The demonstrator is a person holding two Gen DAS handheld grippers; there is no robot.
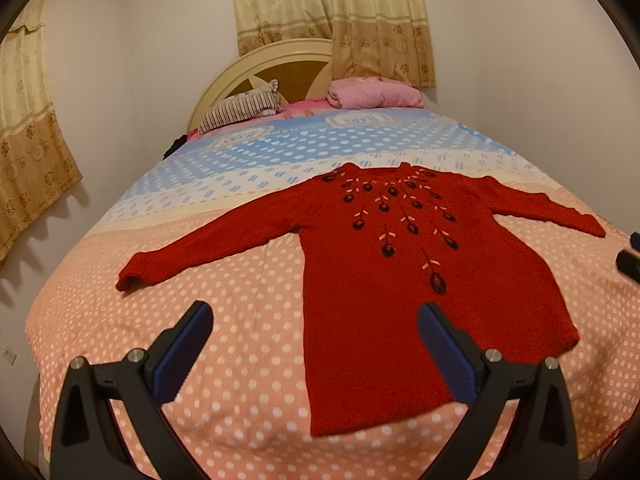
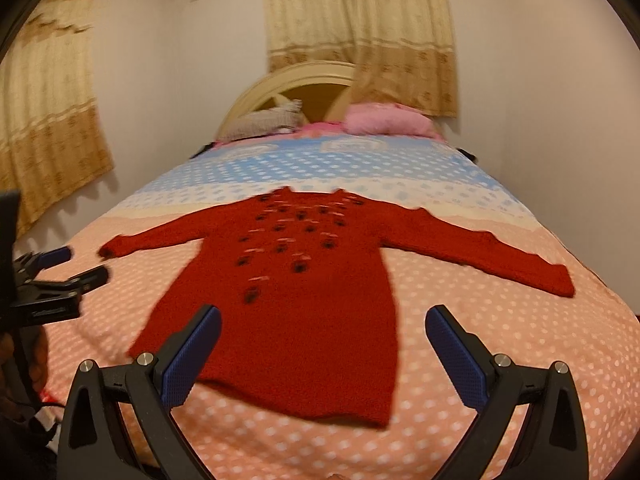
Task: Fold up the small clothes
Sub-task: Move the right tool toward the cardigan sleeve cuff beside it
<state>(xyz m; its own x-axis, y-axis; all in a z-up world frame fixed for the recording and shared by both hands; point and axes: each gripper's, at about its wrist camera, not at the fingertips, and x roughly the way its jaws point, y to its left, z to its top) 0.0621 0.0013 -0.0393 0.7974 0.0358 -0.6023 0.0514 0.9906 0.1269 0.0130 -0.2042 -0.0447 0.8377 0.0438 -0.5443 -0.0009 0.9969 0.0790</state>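
Red sweater (image 1: 400, 292) flat on bedspread (image 1: 224, 320)

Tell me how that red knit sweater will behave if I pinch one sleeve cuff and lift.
The red sweater lies flat and limp on the dotted bedspread, so it will likely drape and sag. Its fuzzy, thick-looking knit probably grips the gripper pads well. The long body may drag across the cover rather than lift cleanly.
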